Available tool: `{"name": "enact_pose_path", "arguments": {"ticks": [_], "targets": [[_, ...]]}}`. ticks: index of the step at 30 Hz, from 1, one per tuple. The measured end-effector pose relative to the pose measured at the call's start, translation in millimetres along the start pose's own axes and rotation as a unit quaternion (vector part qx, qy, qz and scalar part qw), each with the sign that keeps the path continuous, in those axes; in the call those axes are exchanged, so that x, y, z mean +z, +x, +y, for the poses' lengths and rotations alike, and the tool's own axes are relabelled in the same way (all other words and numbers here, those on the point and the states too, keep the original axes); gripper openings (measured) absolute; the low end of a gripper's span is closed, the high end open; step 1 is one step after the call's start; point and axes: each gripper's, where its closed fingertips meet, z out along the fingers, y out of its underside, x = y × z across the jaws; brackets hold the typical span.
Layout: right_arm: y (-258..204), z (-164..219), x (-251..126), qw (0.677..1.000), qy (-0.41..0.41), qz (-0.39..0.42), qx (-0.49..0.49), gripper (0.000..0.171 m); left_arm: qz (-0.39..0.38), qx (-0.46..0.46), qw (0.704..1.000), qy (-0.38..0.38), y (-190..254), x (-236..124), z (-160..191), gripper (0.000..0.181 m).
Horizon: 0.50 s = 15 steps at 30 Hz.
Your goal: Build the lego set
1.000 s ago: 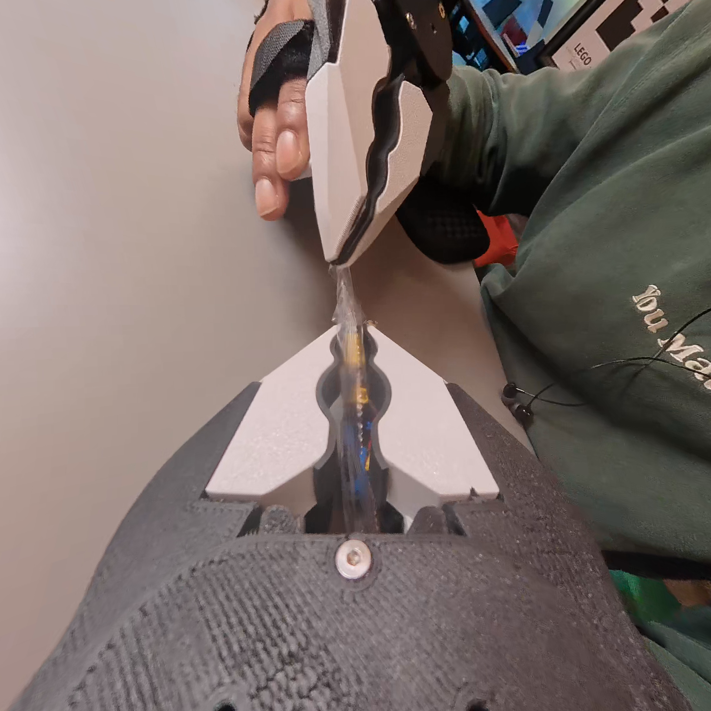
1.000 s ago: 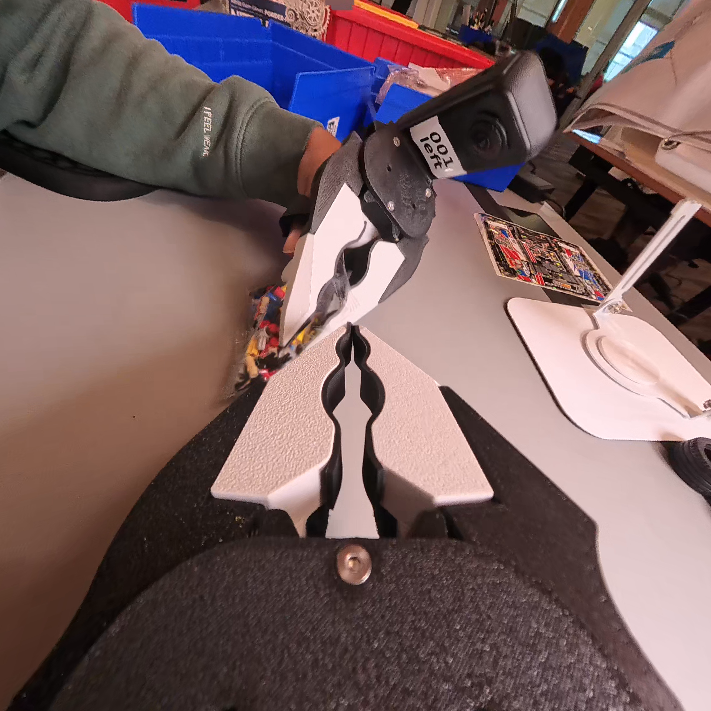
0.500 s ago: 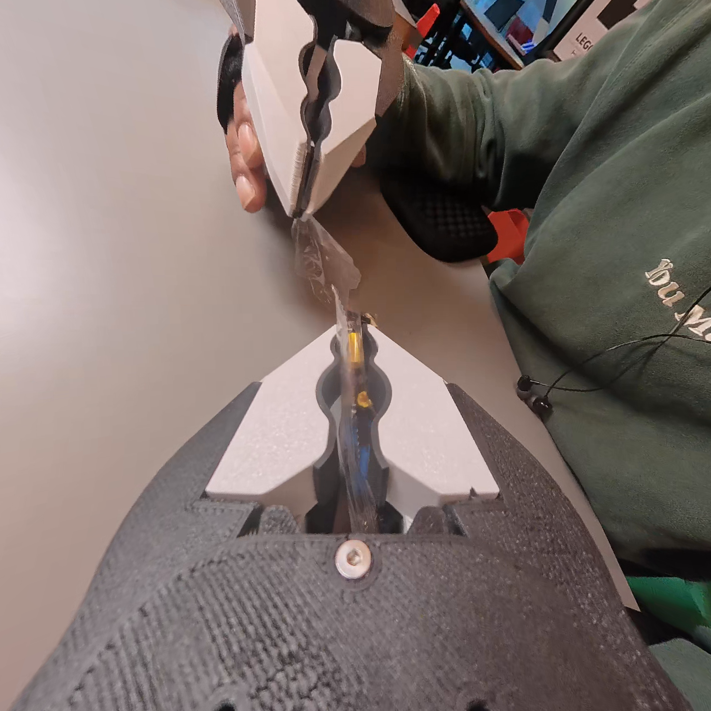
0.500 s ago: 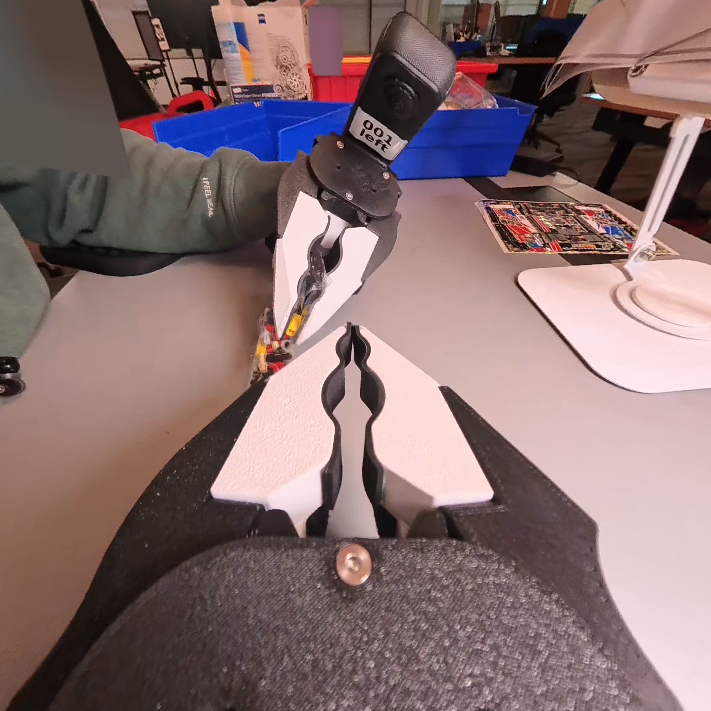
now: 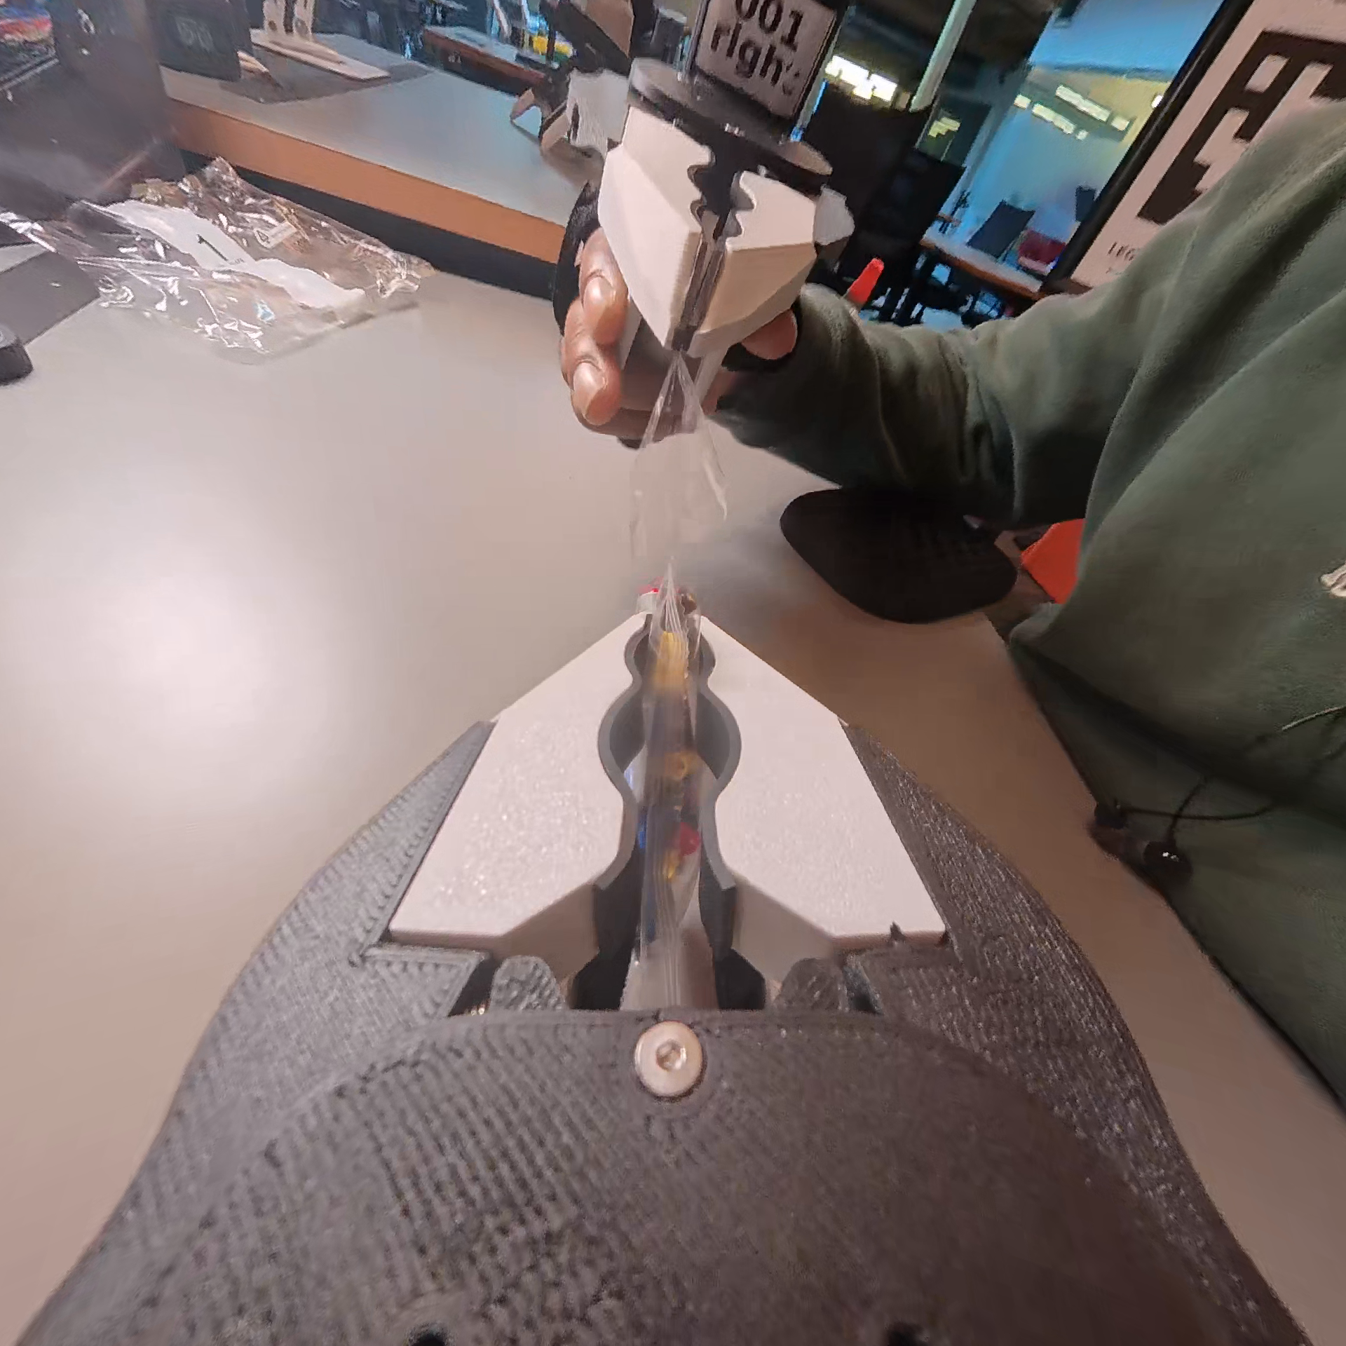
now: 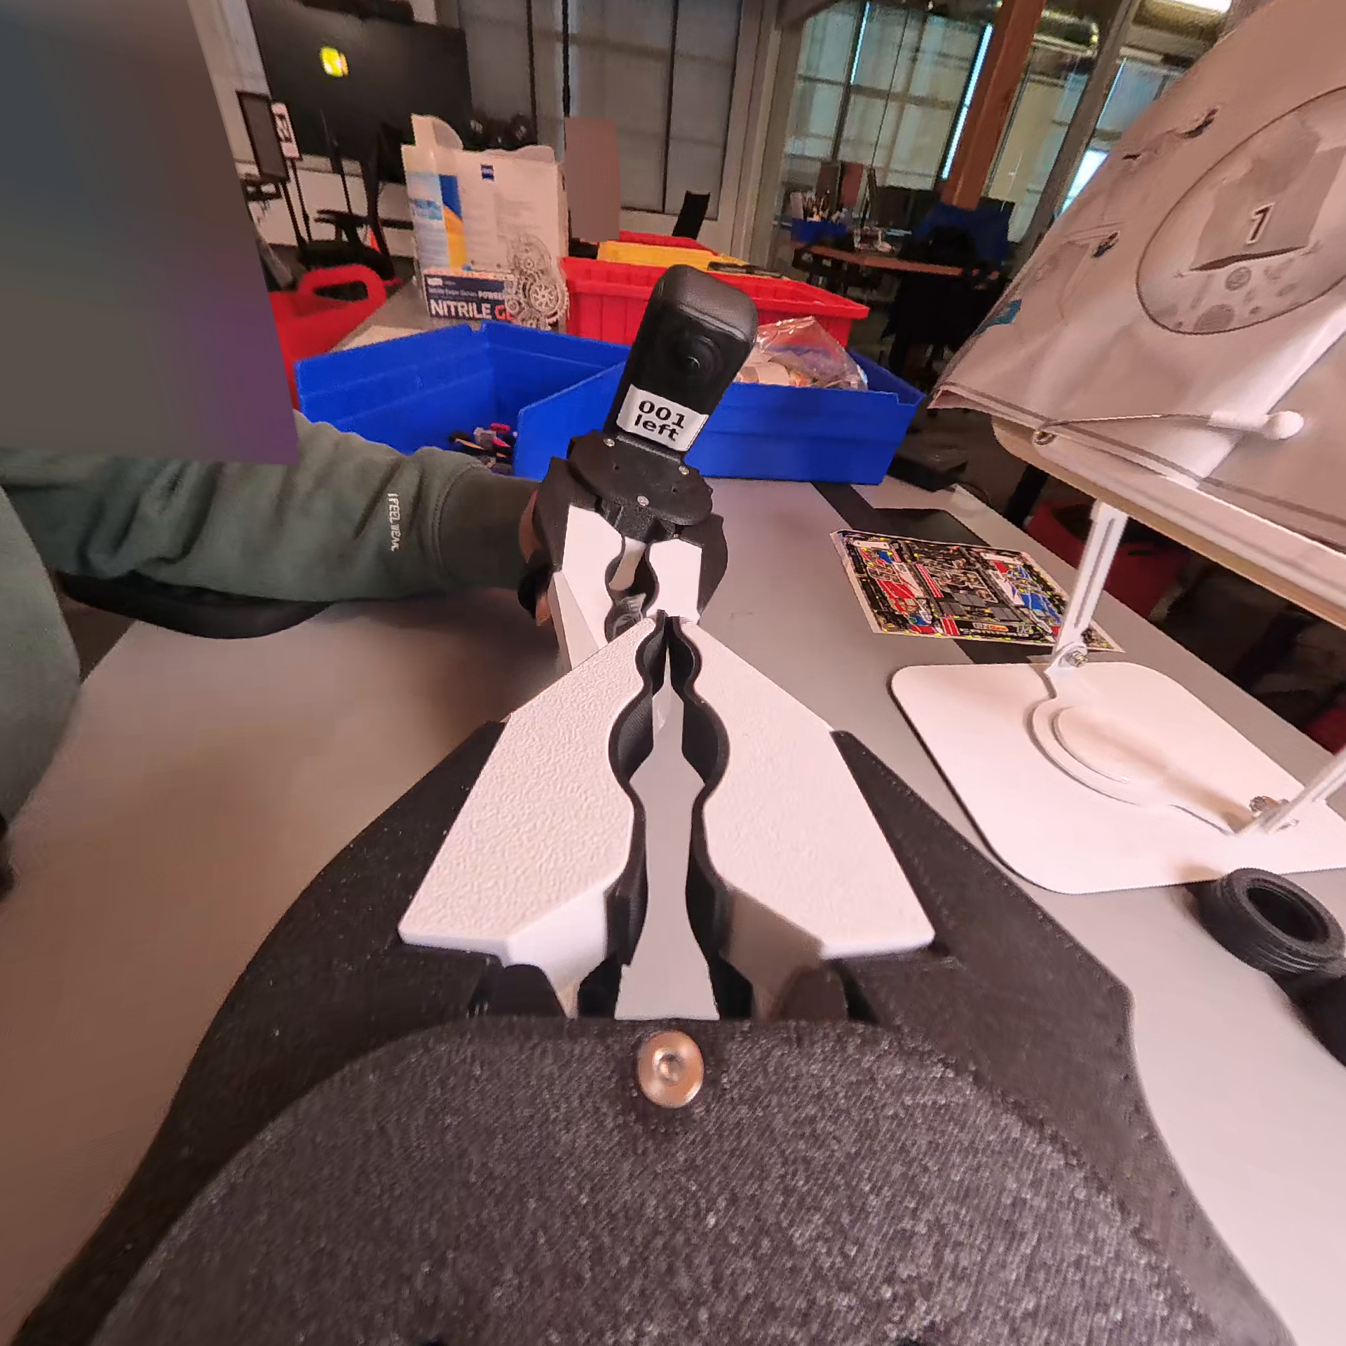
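Note:
A clear plastic bag (image 5: pixel 671 765) of small coloured lego pieces is pinched between the white fingers of my left gripper (image 5: pixel 670 619), which is shut on it. The bag's thin top edge (image 5: pixel 681 473) stretches up to my right gripper (image 5: pixel 685 349), which is shut on it above the grey table (image 5: pixel 291 583). In the right wrist view my right gripper (image 6: pixel 668 619) is shut with its tips against the left gripper (image 6: pixel 634 568). The bag is mostly hidden there.
Crumpled empty plastic bags (image 5: pixel 218 269) lie at the far left of the table. A sticker sheet (image 6: pixel 969 583), a white stand base (image 6: pixel 1092 765) holding an instruction booklet (image 6: pixel 1165 255), and a black ring (image 6: pixel 1274 925) sit to the right. Blue bins (image 6: pixel 786 437) stand behind. My hands' fingertips stand some 7 cm from each other.
Both grippers have tilted up towards level, so the room behind shows. The right gripper has pulled the bag's top edge farther from the left gripper, and the film is stretched longer.

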Motion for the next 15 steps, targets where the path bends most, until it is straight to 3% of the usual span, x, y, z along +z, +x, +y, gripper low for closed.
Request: {"name": "enact_pose_path", "arguments": {"ticks": [3, 9, 15], "targets": [[-4, 5, 5, 1.0, -0.02, 0.0, -0.017, 0.0, -0.008, 0.016, 0.999, -0.029, 2, -1, 8, 0.006], [-12, 3, 9, 0.999, -0.027, -0.008, -0.033, 0.0, 0.013, 0.024, 0.997, -0.068, 16, -7, 13, 0.03], [-16, -9, 15, 0.998, -0.019, -0.012, -0.063, 0.0, -0.003, 0.042, 0.997, -0.071, 17, -9, 11, 0.019]]}}
